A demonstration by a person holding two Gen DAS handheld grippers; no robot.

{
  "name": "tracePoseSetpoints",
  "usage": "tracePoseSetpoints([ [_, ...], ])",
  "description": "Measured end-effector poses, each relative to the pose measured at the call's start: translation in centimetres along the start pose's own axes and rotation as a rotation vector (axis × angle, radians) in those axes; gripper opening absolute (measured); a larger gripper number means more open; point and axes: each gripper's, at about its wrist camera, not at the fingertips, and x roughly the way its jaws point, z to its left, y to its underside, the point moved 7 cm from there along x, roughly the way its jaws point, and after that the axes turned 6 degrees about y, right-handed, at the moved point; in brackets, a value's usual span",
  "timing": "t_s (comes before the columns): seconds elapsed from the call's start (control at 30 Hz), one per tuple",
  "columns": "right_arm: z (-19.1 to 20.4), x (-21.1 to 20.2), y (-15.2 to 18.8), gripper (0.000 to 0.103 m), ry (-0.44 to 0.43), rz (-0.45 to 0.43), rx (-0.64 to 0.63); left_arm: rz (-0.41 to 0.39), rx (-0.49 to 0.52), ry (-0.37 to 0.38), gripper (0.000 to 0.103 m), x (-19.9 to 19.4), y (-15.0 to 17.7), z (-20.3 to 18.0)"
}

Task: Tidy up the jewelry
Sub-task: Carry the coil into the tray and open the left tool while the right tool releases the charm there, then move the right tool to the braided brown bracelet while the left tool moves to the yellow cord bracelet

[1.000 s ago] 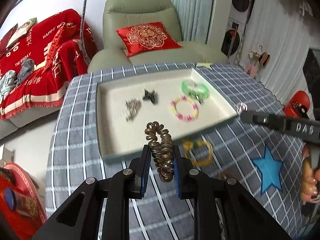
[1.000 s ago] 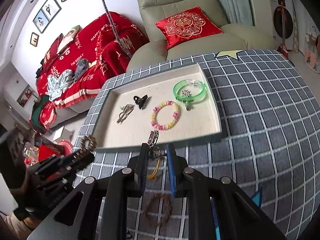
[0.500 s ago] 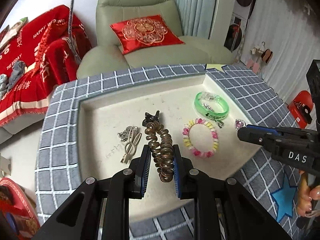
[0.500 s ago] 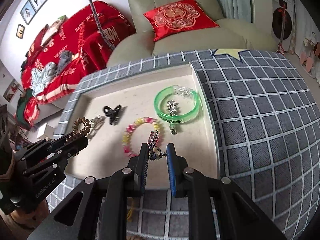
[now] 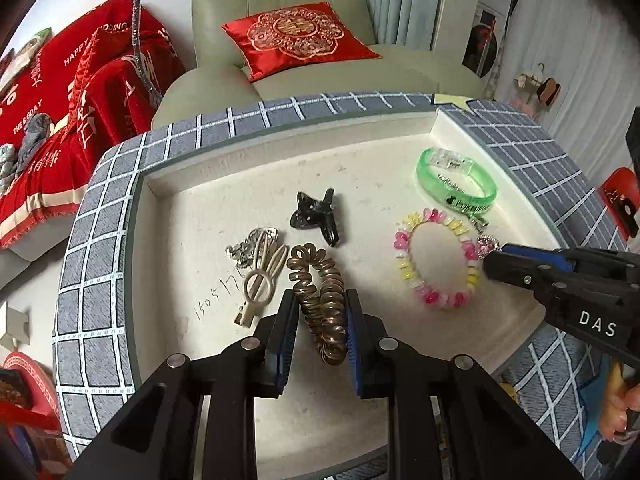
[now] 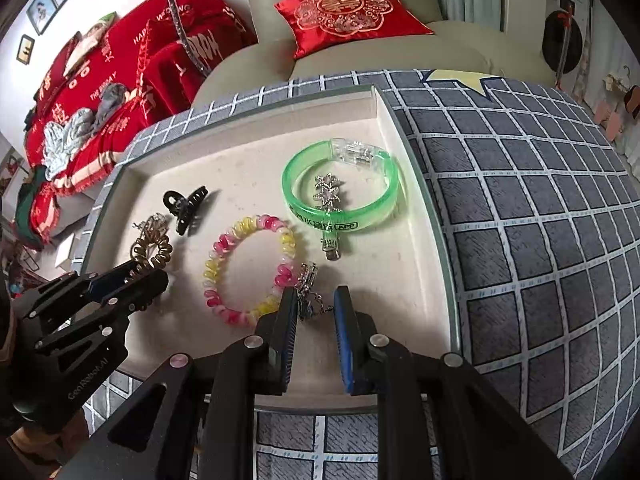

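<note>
- Two views; from your left wrist first: your left tool [image 5: 322, 320] is clenched on the bronze spiral hair tie [image 5: 320, 300], held over the near part of the cream tray [image 5: 280, 156] on the checked worktop [image 5: 96, 240]
- Just left of the tie lie a beige hair clip [image 5: 258, 280] and, beyond it, a black claw clip [image 5: 316, 216]; your right tool [image 5: 490, 256] reaches in beside the pink-and-yellow bead bracelet [image 5: 436, 260]
- From your right wrist: your right tool [image 6: 316, 312] has just been opening, and the small silver charm [image 6: 308, 292] sits between its fingers, leaning on the left one; I cannot tell whether it is still gripped
- The green bangle [image 6: 340, 196] lies at the tray's right, with a silver clip [image 6: 328, 208] across it
</note>
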Motion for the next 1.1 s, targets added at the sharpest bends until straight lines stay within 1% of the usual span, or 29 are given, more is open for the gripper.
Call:
tracePoseSetpoints([
  [0.03, 0.0, 0.0, 0.0, 0.027, 0.001, 0.001, -0.001, 0.021, -0.001, 0.004, 0.038, 0.0, 0.2, 0.0],
  [0.07, 0.1, -0.1, -0.1, 0.034, -0.004, 0.000, 0.001, 0.019, -0.001, 0.001, 0.038, -0.1, 0.2, 0.0],
  [0.1, 0.3, -0.1, -0.1, 0.039, -0.014, -0.002, 0.003, 0.018, 0.000, -0.006, 0.041, -0.2, 0.2, 0.0],
  [0.13, 0.5, -0.3, -0.2, 0.042, -0.023, -0.005, 0.006, 0.016, 0.001, -0.012, 0.056, -0.3, 0.2, 0.1],
  [0.17, 0.6, -0.5, -0.3, 0.050, -0.024, -0.012, 0.009, 0.008, 0.000, -0.020, 0.068, -0.5, 0.1, 0.1],
  [0.2, 0.7, -0.7, -0.4, 0.059, -0.026, -0.019, 0.012, -0.010, 0.002, -0.028, 0.069, -0.8, 0.0, 0.1],
  [0.23, 0.8, -1.1, -0.5, 0.061, -0.037, -0.034, 0.017, -0.022, 0.005, -0.034, 0.069, -1.0, -0.1, 0.1],
  [0.37, 0.8, -3.1, -0.7, 0.062, -0.062, -0.079, 0.045, -0.022, 0.007, -0.023, 0.069, -1.6, -0.3, 0.1],
  [0.6, -0.4, -6.2, 0.7, 0.065, -0.082, -0.125, 0.120, -0.052, -0.019, -0.012, 0.069, -3.0, -0.5, 0.2],
  [0.63, -0.6, -6.6, 1.0, 0.066, -0.086, -0.126, 0.130, -0.062, -0.023, -0.013, 0.078, -3.4, -0.6, 0.2],
  [0.67, -0.8, -6.9, 1.4, 0.067, -0.090, -0.127, 0.140, -0.041, -0.026, -0.009, 0.103, -3.7, -0.4, 0.1],
  [0.73, -1.0, -7.5, 2.0, 0.071, -0.097, -0.128, 0.150, -0.081, -0.028, -0.027, 0.103, -4.9, -0.5, 0.1],
  [0.8, -1.1, -8.1, 2.7, 0.078, -0.103, -0.129, 0.155, -0.090, -0.022, -0.026, 0.103, -5.8, -0.5, -0.1],
  [0.83, -1.1, -8.3, 2.9, 0.079, -0.105, -0.127, 0.155, -0.093, -0.023, -0.025, 0.103, -6.4, -0.4, -0.1],
  [0.97, -1.0, -9.0, 5.0, 0.080, -0.106, -0.111, 0.149, -0.110, -0.023, -0.026, 0.103, -8.7, 0.7, -0.4],
  [1.1, -0.9, -9.1, 8.0, 0.079, -0.083, -0.078, 0.123, -0.114, -0.030, -0.032, 0.103, -10.6, 2.4, -0.7],
])
